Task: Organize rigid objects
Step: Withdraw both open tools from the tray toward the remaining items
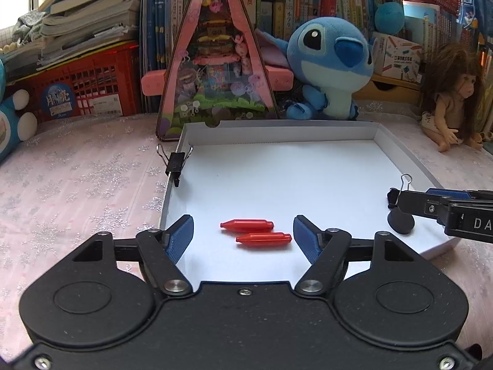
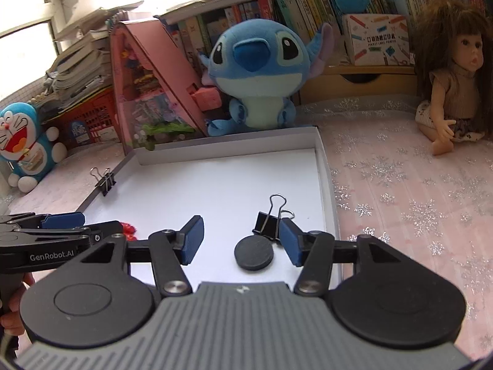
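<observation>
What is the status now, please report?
Left gripper jaws open, two red plastic capsules lying loose between. Right gripper jaws open, black round disc free in white shallow box. Nothing in the way.

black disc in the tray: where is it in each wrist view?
Left wrist: black disc at far right, under the right hand-held gripper.
Right wrist: lower centre, between the open fingers.
Shared landmark: binder clip on the tray's left wall.

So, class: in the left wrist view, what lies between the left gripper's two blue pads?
Two red capsules lie side by side on the white tray floor between the left gripper pads, touching neither pad. The left wrist view shows it.
</observation>
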The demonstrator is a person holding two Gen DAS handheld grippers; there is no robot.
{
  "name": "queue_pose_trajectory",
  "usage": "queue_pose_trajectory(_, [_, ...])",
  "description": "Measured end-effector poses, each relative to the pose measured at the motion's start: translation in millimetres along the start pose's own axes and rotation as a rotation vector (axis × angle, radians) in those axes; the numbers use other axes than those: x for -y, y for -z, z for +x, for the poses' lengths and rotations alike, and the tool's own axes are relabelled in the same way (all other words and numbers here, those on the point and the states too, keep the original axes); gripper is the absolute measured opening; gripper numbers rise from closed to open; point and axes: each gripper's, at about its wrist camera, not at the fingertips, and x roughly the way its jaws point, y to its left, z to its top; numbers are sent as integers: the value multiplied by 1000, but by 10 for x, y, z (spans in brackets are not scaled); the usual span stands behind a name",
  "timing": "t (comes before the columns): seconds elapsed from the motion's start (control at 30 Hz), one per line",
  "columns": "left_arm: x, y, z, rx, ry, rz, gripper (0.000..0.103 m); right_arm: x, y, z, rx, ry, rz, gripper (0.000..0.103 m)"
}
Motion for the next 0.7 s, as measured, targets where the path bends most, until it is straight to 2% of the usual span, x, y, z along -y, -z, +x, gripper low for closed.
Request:
queue_pose_trajectory(0.13, [0, 88, -170, 39, 2, 17, 74, -55, 83, -155, 42, -3, -25, 75])
queue_pose_trajectory(0.4, [-35, 398, -469, 100, -1, 32, 76, -93, 255, -438, 87, -3, -49, 79])
queue_pose_trajectory(0.5, [-55, 511, -573, 96, 1, 29, 76, -101, 322, -541, 94, -13, -58, 83])
queue_pose_trajectory(0.7, [-129, 747, -714, 34, 37, -3, 76, -94, 462, -713, 89, -31, -51, 83])
